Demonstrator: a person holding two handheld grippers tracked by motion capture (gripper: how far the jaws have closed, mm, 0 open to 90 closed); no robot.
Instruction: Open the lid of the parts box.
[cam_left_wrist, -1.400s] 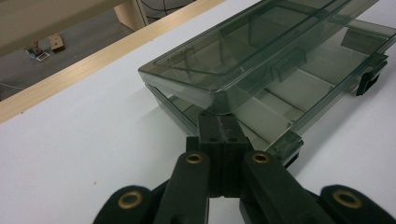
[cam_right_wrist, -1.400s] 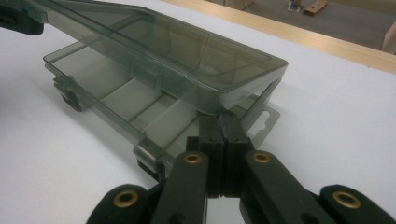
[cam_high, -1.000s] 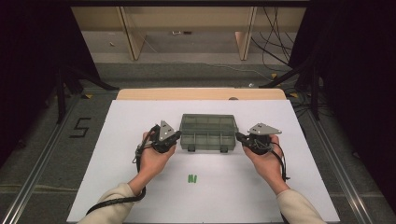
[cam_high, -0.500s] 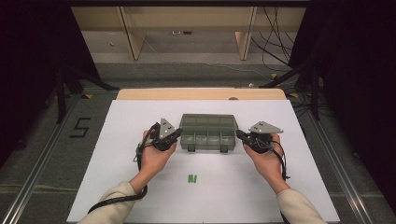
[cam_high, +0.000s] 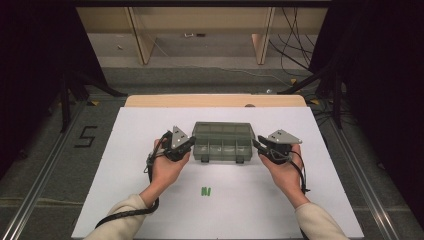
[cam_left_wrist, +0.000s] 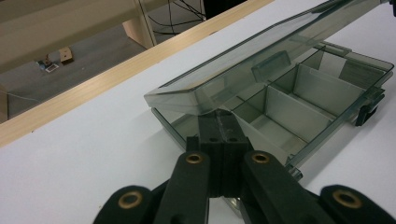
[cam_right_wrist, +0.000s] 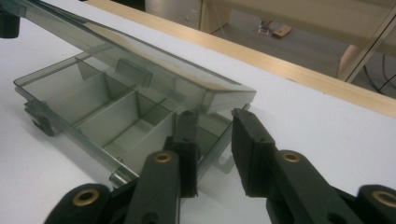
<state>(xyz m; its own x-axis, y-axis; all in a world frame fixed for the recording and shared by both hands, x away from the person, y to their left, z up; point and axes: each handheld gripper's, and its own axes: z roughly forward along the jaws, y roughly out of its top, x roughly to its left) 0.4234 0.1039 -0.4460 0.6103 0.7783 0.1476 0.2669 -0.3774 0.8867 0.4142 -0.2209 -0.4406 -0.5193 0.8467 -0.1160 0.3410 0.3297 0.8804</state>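
Sitting on the white table (cam_high: 125, 150), well behind a pair of small green pieces (cam_high: 206, 191), the smoky clear compartment box (cam_high: 222, 142) has its lid (cam_left_wrist: 243, 70) raised partway, so the dividers and empty cells beneath it show in both gripper views. The left gripper (cam_high: 186, 148) meets the box at its left end; in the left gripper view its jaws are pressed together with no gap between them, their tips just under the lid's near corner, and whether they pinch anything of the box I cannot tell. The right gripper (cam_high: 258, 146) stands at the box's right end, its jaws parted narrowly: one sits inside the end cell against the wall, the other outside the box over bare table.
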